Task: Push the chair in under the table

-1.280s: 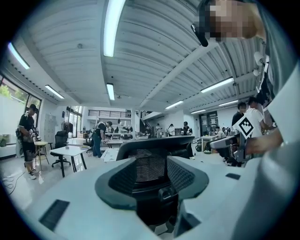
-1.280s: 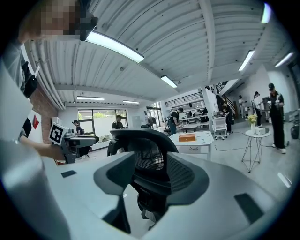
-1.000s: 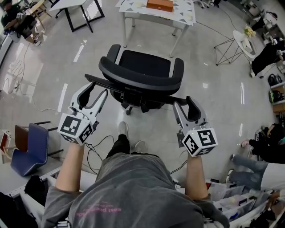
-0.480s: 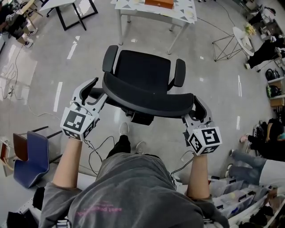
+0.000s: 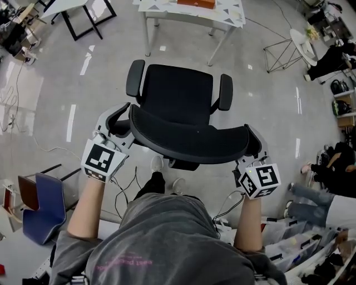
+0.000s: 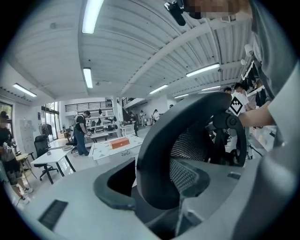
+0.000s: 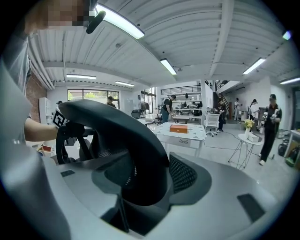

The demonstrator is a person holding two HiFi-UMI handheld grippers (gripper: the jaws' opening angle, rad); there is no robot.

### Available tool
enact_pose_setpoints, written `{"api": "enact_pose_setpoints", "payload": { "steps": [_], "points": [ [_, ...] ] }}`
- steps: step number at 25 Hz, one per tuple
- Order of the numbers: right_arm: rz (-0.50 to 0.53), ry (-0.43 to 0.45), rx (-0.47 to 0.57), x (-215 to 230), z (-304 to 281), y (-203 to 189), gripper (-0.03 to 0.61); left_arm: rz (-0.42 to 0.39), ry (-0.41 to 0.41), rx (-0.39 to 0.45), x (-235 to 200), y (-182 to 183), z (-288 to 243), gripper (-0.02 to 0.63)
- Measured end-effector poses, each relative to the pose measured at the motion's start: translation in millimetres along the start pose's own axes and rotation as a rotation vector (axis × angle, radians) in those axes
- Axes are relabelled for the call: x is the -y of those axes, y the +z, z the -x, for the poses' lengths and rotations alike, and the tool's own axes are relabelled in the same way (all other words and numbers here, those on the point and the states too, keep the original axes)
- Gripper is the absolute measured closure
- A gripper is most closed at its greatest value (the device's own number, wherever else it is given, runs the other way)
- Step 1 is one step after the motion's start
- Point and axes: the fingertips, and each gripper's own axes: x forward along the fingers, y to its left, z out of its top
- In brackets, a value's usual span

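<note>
Plainly, the push has hardly got anywhere. The chair point(image 5: 177, 103) stands out on the open floor point(image 5: 67, 83), well apart from the white table whose tabletop point(image 5: 222, 14) shows at the far edge of the head view, with bare floor between the two. No part of the seat is under the tabletop yet. By my judgement almost the whole job is left: I have to roll the chair forward until the seat goes in between the table's legs.

I stand behind the chair with its backrest point(image 5: 189, 142) across my front. My left gripper point(image 5: 123, 119) is at the backrest's left end and my right gripper point(image 5: 251, 142) at its right end. On both, the fingers have just been opening and now stand wide apart, each pair straddling the thick rim of the backrest, not clamped on it.

The chair is a black office chair. It has a curved backrest of dark mesh inside a heavy rim, a broad black seat and two padded armrests point(image 5: 135, 78). It faces the table squarely. Its base is hidden beneath the seat.
</note>
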Motion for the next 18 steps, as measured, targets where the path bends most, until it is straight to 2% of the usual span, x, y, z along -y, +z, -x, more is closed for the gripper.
{"api": "enact_pose_setpoints", "payload": {
  "steps": [6,11,18],
  "points": [
    [0.027,0.002,-0.02,5.0,-23.3,5.8,0.35,0.023,-0.042,-0.015,-11.5,0.9,-13.4,0.388],
    [0.027,-0.011,-0.008,5.3,-19.6,6.9,0.35,0.007,-0.038,-0.042,-8.3,3.8,-12.1,0.388],
    [0.034,-0.011,-0.009,9.0,-39.6,13.5,0.35,-0.003,-0.034,-0.059,-25.7,5.2,-27.3,0.387]
  ]
}}
